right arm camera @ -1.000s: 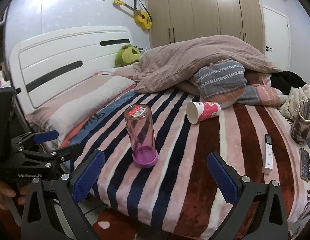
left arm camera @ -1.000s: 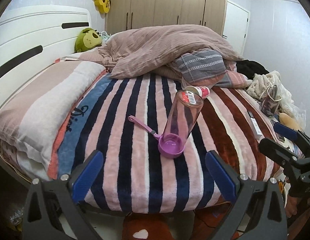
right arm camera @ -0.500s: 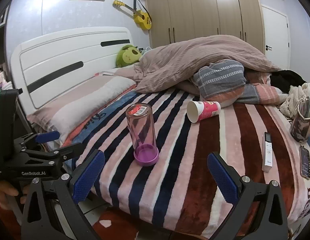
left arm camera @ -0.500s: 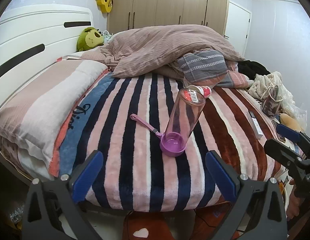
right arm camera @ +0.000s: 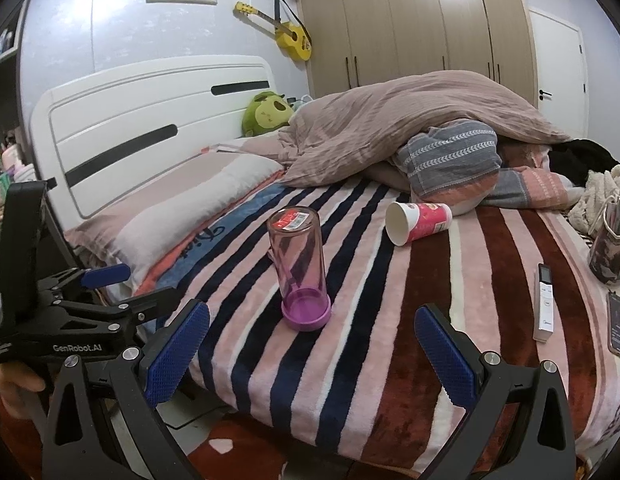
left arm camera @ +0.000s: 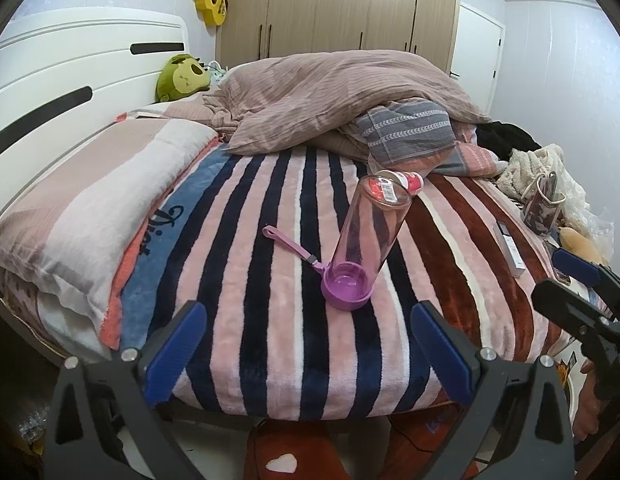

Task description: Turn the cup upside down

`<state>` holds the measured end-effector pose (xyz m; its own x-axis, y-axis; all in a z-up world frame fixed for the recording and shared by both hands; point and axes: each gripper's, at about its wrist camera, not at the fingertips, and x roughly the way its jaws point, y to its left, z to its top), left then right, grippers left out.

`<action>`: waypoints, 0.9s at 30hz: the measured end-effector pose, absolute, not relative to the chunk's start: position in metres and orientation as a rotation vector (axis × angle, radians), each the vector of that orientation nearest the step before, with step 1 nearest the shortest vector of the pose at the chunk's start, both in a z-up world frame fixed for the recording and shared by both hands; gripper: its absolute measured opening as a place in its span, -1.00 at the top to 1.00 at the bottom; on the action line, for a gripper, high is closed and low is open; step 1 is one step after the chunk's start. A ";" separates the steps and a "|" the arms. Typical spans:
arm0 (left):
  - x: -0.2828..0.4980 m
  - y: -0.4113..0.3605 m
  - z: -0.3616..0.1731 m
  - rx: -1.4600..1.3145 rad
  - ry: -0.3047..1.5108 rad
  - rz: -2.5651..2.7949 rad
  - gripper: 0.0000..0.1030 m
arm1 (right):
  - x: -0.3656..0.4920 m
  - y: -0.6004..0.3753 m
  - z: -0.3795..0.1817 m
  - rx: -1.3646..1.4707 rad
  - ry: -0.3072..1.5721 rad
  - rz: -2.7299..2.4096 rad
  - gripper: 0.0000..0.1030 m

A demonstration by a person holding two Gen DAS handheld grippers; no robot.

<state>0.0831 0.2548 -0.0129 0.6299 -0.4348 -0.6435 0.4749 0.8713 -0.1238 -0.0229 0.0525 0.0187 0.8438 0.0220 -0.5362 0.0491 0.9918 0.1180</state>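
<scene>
A clear pink bottle-cup (left arm camera: 367, 236) (right arm camera: 298, 262) stands upside down on the striped blanket, purple lid end down, red label on top. Its purple strap (left arm camera: 288, 246) lies to the left. A red and white paper cup (right arm camera: 418, 222) lies on its side behind it, mouth towards me; only its red end (left arm camera: 413, 182) shows in the left wrist view. My left gripper (left arm camera: 308, 354) is open and empty at the near bed edge. My right gripper (right arm camera: 310, 354) is open and empty, also short of the bottle-cup.
A striped blanket (right arm camera: 389, 320) covers the bed. A pillow (left arm camera: 90, 200) lies left, a heaped duvet (right arm camera: 409, 128) behind. A white remote (right arm camera: 543, 308), a phone (right arm camera: 617, 322) and a dark mug (right arm camera: 611, 248) sit at right. The headboard (right arm camera: 150, 120) is at left.
Both grippers have drifted slightly; the views shift a little. The bottle-cup and paper cup have not moved.
</scene>
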 end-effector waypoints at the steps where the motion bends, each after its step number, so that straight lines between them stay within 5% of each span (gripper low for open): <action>1: 0.081 0.255 -0.013 0.057 0.721 -0.522 -0.98 | -0.024 0.052 0.019 0.133 0.565 -0.014 -1.00; 27: 0.072 0.255 -0.011 0.042 0.725 -0.538 -0.98 | -0.030 0.054 0.020 0.147 0.563 -0.023 -1.00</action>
<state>0.0721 0.2553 -0.0107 0.6196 -0.4532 -0.6408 0.4814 0.8643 -0.1458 -0.0299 0.0539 0.0199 0.8454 0.0182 -0.5338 0.0623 0.9892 0.1324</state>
